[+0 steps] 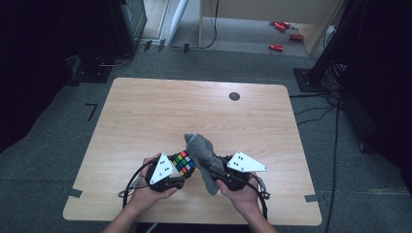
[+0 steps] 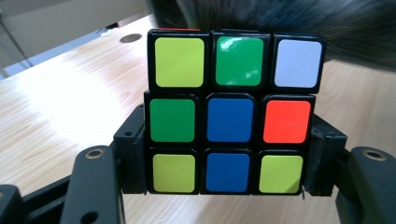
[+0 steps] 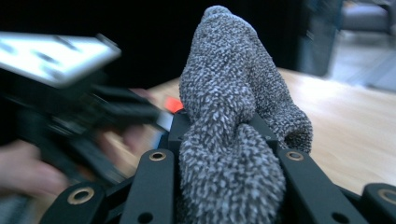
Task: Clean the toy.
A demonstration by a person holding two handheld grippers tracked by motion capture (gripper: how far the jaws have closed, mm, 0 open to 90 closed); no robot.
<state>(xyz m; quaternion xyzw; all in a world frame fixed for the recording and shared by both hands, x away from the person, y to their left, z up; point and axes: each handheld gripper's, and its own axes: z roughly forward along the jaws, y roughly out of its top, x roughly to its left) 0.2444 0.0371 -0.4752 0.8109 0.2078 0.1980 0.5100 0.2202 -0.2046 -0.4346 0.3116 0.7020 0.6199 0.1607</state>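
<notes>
Close to the near edge of the wooden table (image 1: pixel 145 107), the left gripper (image 1: pixel 180 171) is clamped on a puzzle cube (image 1: pixel 183 162), its jaws pressing the cube's two sides so that a face of yellow, green, blue, orange and white squares looks back at its camera. Just to the right of the cube, the right gripper (image 1: pixel 210 171) pinches a grey knitted cloth (image 1: pixel 204 153), bunched between its jaws. The cloth rises and drapes against the cube's far side, touching it.
</notes>
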